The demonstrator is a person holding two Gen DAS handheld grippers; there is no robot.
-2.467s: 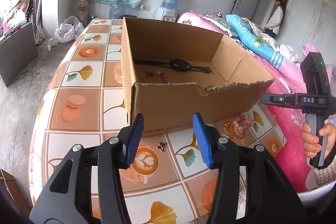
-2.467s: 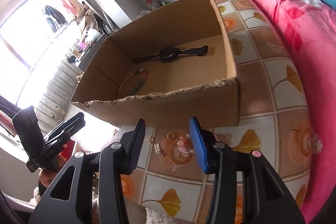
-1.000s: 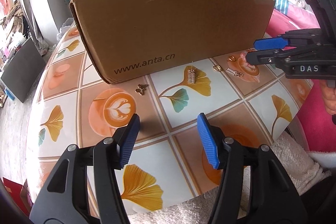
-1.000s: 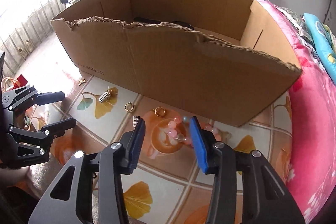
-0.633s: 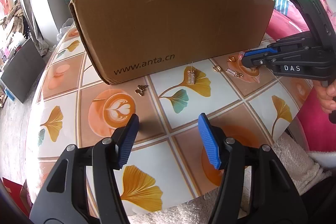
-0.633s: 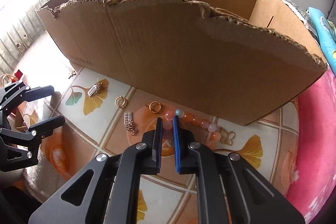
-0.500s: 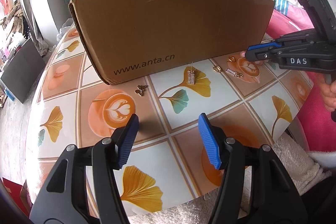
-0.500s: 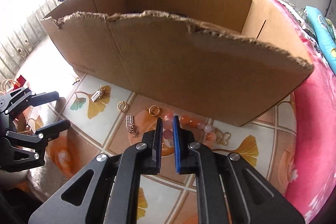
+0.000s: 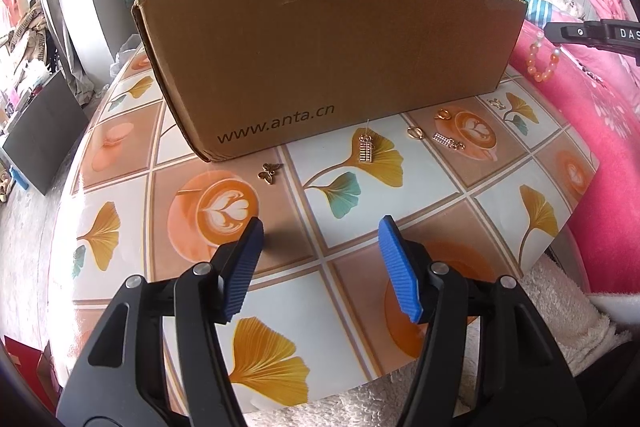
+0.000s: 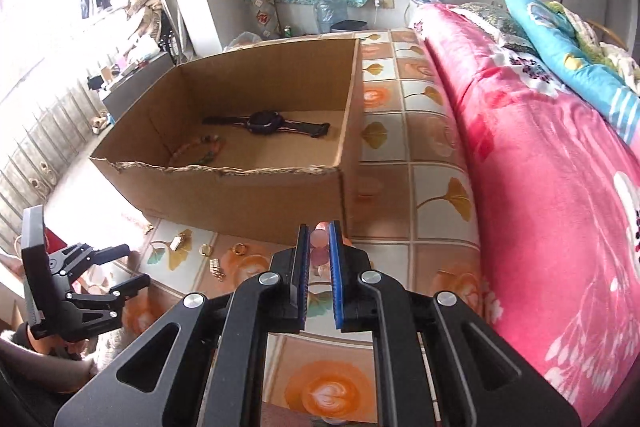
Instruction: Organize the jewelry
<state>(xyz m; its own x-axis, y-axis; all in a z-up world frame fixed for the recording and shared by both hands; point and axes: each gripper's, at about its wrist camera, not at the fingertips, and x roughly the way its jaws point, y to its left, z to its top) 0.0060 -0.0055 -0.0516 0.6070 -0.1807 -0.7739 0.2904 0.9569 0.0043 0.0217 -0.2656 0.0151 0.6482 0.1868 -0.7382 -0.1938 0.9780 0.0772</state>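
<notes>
Bracelet [image 9: 542, 61] of orange-pink beads dangles, looped.

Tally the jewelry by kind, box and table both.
Watch: 1, in the cardboard box.
Bead bracelets: 2, one in the box, one in the right claw.
Rings: 2.
Butterfly charms: 2.
Bar-shaped pendants: 2.
Total: 9.

- Orange-pink bead bracelet [image 9: 543, 61] dangles in the air, right of the cardboard box [image 9: 328, 59].
- Black watch [image 10: 266, 123] lies flat inside, toward the far wall.
</notes>
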